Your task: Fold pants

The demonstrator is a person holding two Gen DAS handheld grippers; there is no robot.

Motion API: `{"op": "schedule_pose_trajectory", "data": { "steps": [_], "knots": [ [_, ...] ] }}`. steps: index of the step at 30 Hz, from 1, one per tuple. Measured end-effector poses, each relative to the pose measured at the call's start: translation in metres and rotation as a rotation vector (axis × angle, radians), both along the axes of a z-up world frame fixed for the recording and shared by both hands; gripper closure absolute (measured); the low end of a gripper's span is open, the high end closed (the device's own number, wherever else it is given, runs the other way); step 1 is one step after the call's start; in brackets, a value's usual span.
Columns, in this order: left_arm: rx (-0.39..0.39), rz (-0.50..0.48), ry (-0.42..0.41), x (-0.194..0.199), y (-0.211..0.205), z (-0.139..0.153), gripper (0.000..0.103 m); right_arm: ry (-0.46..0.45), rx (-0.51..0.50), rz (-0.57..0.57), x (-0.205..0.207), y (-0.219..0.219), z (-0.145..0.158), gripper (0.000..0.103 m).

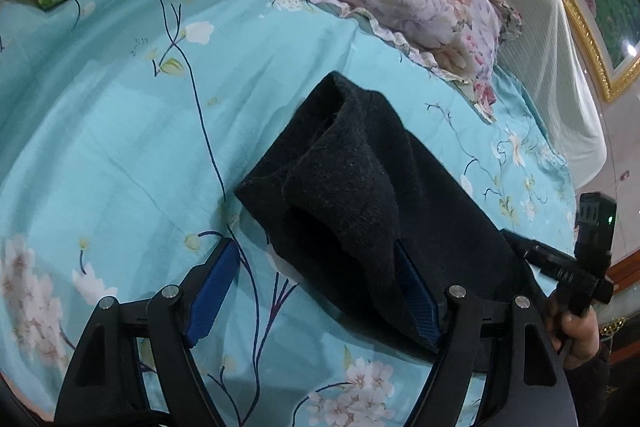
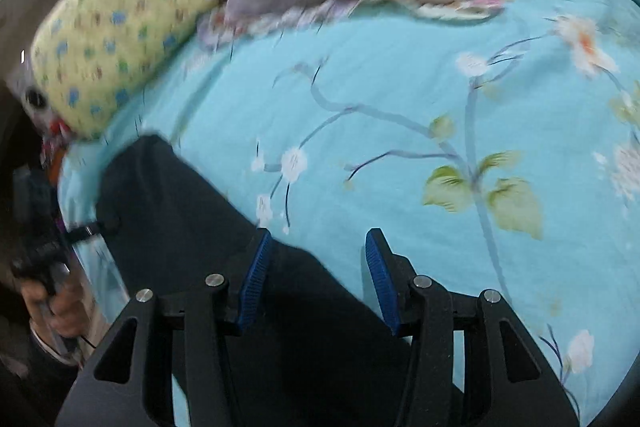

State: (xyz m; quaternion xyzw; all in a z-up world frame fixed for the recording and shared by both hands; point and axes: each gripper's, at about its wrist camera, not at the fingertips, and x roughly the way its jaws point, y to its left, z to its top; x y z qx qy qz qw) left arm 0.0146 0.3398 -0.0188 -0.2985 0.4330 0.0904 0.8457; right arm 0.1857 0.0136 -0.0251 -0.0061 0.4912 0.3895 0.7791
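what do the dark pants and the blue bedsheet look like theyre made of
Pants: look like a thick knit or fleecy wool-type fabric, matte charcoal black; the surface is fuzzy with soft, bulky folds. The exact fibre cannot be told.

Bedsheet: looks like thin woven cotton or a cotton blend, smooth with a slight sheen; it lies flat with fine creases and carries a printed flower-and-branch pattern.

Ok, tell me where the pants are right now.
The pants lie folded on the blue sheet, below the floral pillow in the left wrist view, their near end under both open tongs.
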Motion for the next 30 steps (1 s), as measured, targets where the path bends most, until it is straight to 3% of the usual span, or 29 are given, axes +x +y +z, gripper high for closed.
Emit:
{"op": "schedule_pose_trajectory", "data": {
  "steps": [3,6,8,10,12,15,22,25,30],
  "knots": [
    [-0.017,-0.011,-0.017,0.003,-0.001,-0.004,0.033,-0.017,-0.067,0.085,-0.013,0.014,-0.012,0.054],
    [-0.050,-0.027,-0.055,0.011,-0.003,-0.007,0.044,-0.033,-0.058,0.127,-0.022,0.011,-0.016,0.056],
    [-0.040,-0.024,-0.062,0.017,-0.005,-0.008,0.049,-0.009,-0.037,0.139,-0.019,0.008,-0.017,0.065],
    [-0.026,-0.028,-0.073,0.022,-0.008,-0.009,0.059,0.006,-0.020,0.162,-0.016,0.008,-0.018,0.070],
    [-0.033,-0.041,-0.085,0.024,-0.012,-0.009,0.081,0.014,-0.017,0.174,-0.013,0.009,-0.019,0.072],
    [-0.010,-0.038,-0.117,0.019,-0.017,-0.002,0.090,0.042,0.001,0.183,-0.008,0.010,-0.019,0.080],
    [-0.007,-0.033,-0.300,-0.022,-0.023,0.043,0.092,-0.111,-0.036,0.164,-0.019,0.012,0.010,0.091],
    [0.009,-0.031,-0.309,-0.028,-0.019,0.050,0.092,-0.210,-0.067,0.138,-0.020,0.019,0.027,0.092],
    [-0.005,-0.018,-0.278,-0.023,-0.005,0.038,0.092,-0.276,-0.102,0.146,-0.023,0.036,0.030,0.092]
  ]
}}
